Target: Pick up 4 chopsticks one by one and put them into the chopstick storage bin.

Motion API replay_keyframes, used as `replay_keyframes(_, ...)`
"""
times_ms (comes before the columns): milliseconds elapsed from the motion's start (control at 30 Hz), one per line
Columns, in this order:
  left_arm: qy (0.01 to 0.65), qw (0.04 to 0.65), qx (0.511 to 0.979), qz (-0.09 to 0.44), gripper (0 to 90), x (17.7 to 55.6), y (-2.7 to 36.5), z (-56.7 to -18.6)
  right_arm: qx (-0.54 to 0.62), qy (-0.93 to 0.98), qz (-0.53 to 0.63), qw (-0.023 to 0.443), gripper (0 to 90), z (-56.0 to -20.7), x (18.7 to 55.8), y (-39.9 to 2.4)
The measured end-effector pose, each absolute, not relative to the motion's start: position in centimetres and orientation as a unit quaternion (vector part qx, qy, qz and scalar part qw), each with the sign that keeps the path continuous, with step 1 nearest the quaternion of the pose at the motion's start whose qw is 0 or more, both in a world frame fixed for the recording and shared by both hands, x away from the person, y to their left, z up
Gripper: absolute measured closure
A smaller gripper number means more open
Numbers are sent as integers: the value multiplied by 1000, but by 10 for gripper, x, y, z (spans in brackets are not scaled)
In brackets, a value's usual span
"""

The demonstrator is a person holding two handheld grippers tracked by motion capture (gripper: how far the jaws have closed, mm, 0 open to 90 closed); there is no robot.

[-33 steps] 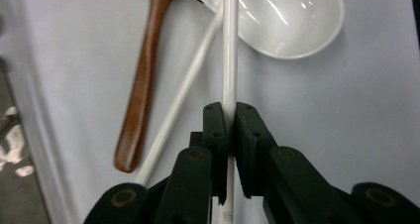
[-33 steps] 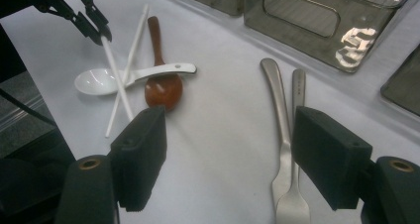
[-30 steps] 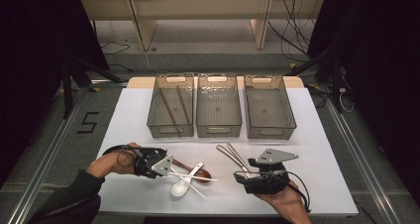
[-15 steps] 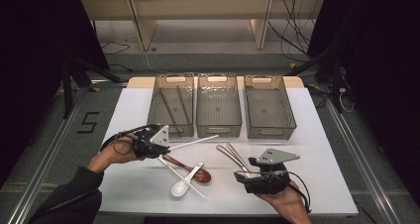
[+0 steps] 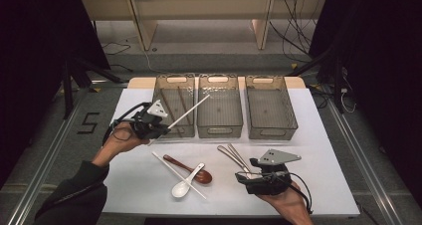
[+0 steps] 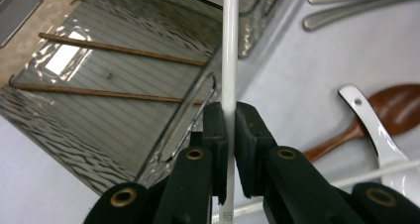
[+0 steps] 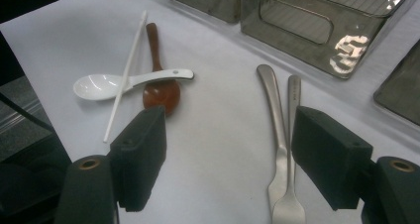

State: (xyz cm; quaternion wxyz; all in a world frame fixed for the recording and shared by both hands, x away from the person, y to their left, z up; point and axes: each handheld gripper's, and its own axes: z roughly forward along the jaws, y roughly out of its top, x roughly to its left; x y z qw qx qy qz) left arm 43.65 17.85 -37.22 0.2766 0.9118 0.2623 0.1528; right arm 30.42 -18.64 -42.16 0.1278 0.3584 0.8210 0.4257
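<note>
Pinching white chopstick (image 6: 229,50) near its end, left hand-held gripper (image 5: 158,128), above left bin (image 5: 164,116)

Before you on the bench (image 5: 323,150): white spoon (image 5: 185,183) crossing brown spoon (image 5: 191,169), a loose white chopstick (image 5: 176,173) (lying across both), metal cutlery (image 5: 234,154) nearby.

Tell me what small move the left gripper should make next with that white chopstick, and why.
Probably carry it over the left bin and let go. The left gripper is shut on the white chopstick, whose tip overhangs the bin, where two brown chopsticks lie.
</note>
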Motion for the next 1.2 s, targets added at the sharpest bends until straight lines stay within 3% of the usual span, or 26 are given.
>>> replay_keyframes(567,377,308,859,159,837,482,190,-357,359,821,426,127,307,-422,304,-186)
replay_keyframes(1200,431,309,833,161,836,525,200,-373,358,821,426,125,306,-423,305,-187)
